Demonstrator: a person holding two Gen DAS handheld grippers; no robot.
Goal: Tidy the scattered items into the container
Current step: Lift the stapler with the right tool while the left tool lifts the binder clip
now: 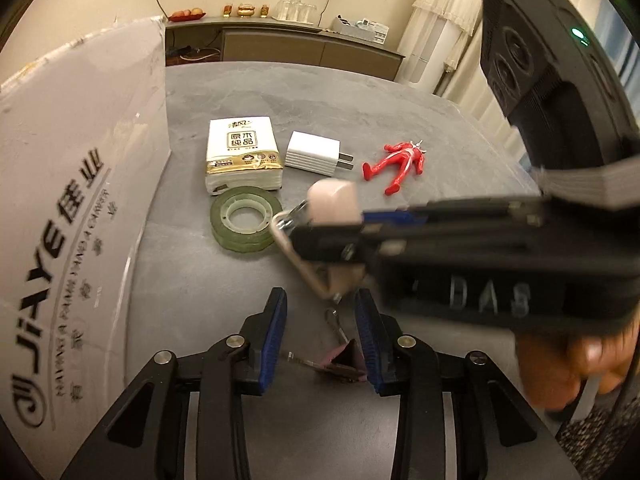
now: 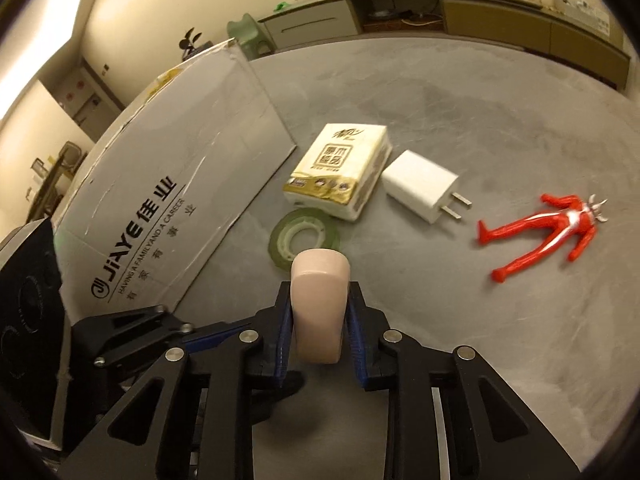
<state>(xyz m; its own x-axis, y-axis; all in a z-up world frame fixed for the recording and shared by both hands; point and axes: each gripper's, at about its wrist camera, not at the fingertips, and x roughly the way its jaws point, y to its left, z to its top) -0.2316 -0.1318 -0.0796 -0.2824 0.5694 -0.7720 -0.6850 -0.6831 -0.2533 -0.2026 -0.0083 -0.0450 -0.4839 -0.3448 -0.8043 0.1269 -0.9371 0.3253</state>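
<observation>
Cardboard box (image 2: 172,184) sits far left on the table (image 2: 460,92), printed side toward me; I can't see inside it from either wrist view, so nothing is confirmable as already packed. Just right of the box: tissue pack (image 2: 340,172), with the green tape roll (image 2: 304,236) touching its near edge. Next right, white charger (image 2: 420,190), prongs pointing toward the red figurine (image 2: 548,232), which lies flat and farthest from the box. All four are on the table outside the box, so by my read most of the tidy is left. My right claw (image 2: 318,320) is clamped on a pale pink clip (image 2: 318,304), lifted off the table, near the tape roll and not yet over the box. In the left wrist view its wire handles (image 1: 296,248) hang out below it. Left claw (image 1: 320,340) is spread and empty, low over the table; a small dark pink clip (image 1: 348,364) lies between its fingers, ungripped. Judging: one item in transit, five loose.
</observation>
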